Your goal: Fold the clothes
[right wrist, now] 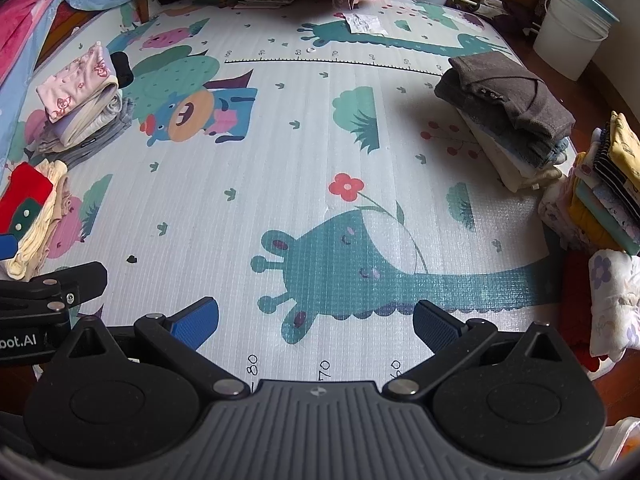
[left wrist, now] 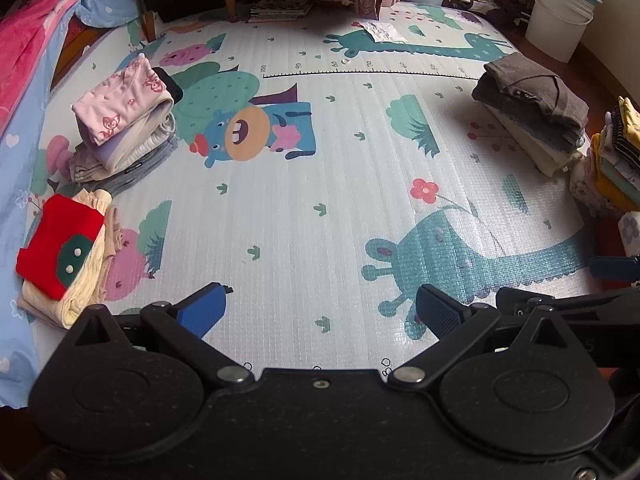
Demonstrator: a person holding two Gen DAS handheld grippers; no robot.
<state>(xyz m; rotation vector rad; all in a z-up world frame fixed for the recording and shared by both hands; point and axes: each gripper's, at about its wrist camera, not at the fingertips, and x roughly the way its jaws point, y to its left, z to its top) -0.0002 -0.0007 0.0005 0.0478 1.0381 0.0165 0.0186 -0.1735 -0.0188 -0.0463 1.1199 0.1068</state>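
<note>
Folded clothes lie in stacks around a cartoon play mat (left wrist: 320, 208) (right wrist: 280, 184). A pink printed stack (left wrist: 124, 120) (right wrist: 80, 92) sits at the left, and nearer to me a red garment on cream ones (left wrist: 60, 248) (right wrist: 28, 208). At the right a grey jacket tops a pile (left wrist: 532, 108) (right wrist: 508, 108), beside a tall yellow and striped stack (left wrist: 616, 156) (right wrist: 608, 188). My left gripper (left wrist: 320, 312) is open over bare mat, holding nothing. My right gripper (right wrist: 316, 320) is open too and holds nothing. The other gripper shows at each view's edge.
A white bucket (left wrist: 560, 12) (right wrist: 572, 28) stands at the far right corner. A sheet of paper (left wrist: 380, 32) (right wrist: 364, 24) lies at the mat's far edge. A bed with pink and blue bedding (left wrist: 24, 80) runs along the left. A floral white cloth (right wrist: 612, 304) lies at the right.
</note>
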